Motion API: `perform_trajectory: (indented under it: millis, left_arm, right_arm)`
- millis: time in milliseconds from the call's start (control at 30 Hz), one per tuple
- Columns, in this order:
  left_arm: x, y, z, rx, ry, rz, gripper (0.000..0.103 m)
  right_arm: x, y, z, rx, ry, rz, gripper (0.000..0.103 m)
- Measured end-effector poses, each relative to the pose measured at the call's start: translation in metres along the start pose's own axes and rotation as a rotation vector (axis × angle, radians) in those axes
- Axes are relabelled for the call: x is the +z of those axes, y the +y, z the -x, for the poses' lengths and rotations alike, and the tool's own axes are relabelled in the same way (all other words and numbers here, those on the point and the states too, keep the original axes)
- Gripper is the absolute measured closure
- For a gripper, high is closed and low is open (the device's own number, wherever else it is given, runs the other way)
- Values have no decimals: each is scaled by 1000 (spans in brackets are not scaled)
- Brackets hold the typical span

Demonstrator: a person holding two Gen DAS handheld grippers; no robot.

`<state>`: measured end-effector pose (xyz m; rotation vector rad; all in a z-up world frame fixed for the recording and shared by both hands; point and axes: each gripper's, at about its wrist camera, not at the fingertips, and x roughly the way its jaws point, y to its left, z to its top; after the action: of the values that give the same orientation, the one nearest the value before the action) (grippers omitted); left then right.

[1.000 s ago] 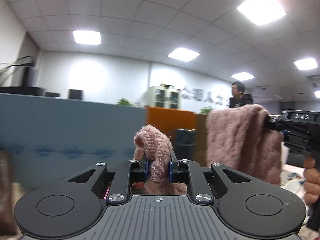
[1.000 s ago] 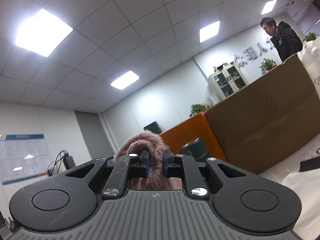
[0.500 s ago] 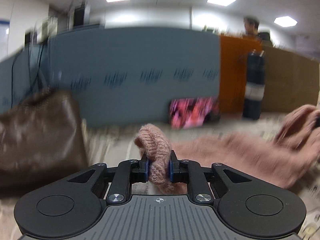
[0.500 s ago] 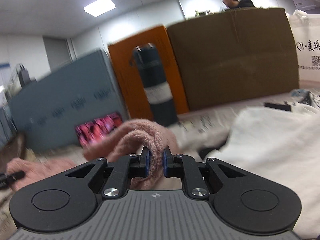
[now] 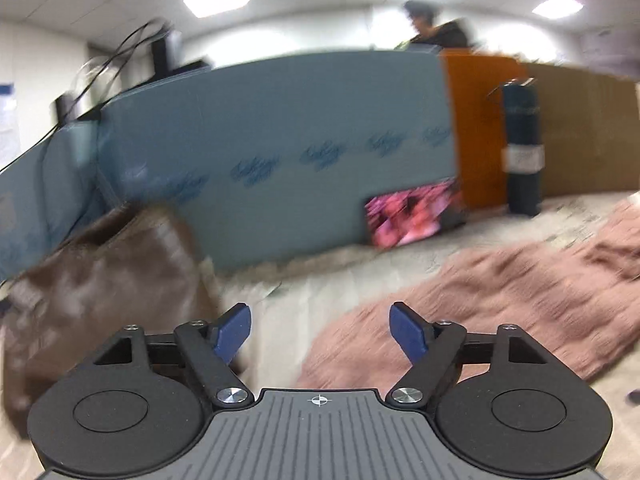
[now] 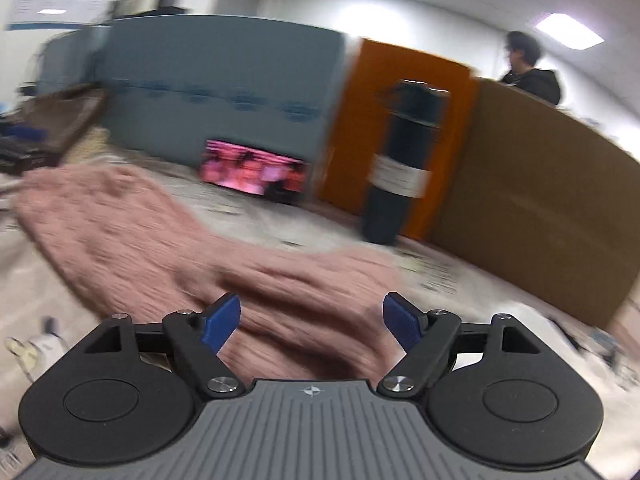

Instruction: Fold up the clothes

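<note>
The pink knit sweater (image 6: 160, 240) lies spread flat across the desk (image 5: 280, 300), unfolded — folding not begun. Left gripper (image 5: 320, 334) and right gripper (image 6: 312, 326) both gape wide, empty.

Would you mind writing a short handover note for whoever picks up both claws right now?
Left claw: open, holding nothing, low over the table.
Right claw: open, holding nothing, just above the knit.
Pink knit garment: lying spread on the table, in front of the dark bottle and pink screen. A brown garment sits to the left.
Done: the knit is laid down and released.
Left: every fold; frames are blurred, so check for wrinkles before regrasping.
</note>
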<state>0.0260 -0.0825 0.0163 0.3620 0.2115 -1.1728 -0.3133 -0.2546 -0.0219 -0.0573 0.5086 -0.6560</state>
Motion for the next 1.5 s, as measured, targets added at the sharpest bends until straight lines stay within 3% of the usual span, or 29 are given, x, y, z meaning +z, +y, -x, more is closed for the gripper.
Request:
perform_trajectory:
  millis: [100,233,333,400,500,700,867,933,1033,1067,1200,1233,1267,1333,1500]
  left_arm:
    - [9,-8,-7,-162,-43,-56,18]
    - [21,-21,-31,-287,-9,-113,16]
    - [24,-29,-53,-403,51,-101,16]
    - [23,-34,-66,-458,87,-83,16]
    - [16,-39,-75,-478,104,-62,16]
    - [9,-33,-77,-509,107,-37,16]
    - [15,-22,-81,-553,112,-30,17]
    - [17,-20,-82,-569,111,-29,17]
    - [17,-21,-83,-579,125,-53,17]
    - [17,-23,-84,-579,130,-67,17]
    - [14,-30,-83,-583,128,-126,21]
    - [13,-31,-81,-587,118,-145,35]
    - [12,-33,-79,-596,105,-165,47]
    - [11,-34,-72,-593,62,-206,84]
    - [11,-30,-42,-568,-58,-229,88]
  right_arm:
    - [7,6,-21,85,39,4,22]
    - [9,0,-46,147,84,-58,24]
    - [5,-15,-49,128,80,-147,48]
    - [3,-24,-47,105,67,-193,77]
    - [0,-36,-38,69,25,-259,88]
    - [-2,-64,4,-120,-148,-357,88]
    - [-17,-99,18,-357,-151,-474,88]
    - [-24,-109,13,-417,-93,-513,85]
    - [-35,-126,6,-508,-5,-572,59]
    - [-38,-131,4,-538,24,-591,45]
    - [-32,-131,15,-580,-50,-549,31]
    - [-28,-129,18,-573,-78,-516,30]
    - [-23,-125,16,-507,-84,-462,25]
    - [-14,-116,13,-375,-94,-355,20]
    - [7,-91,-1,-52,-93,-97,17]
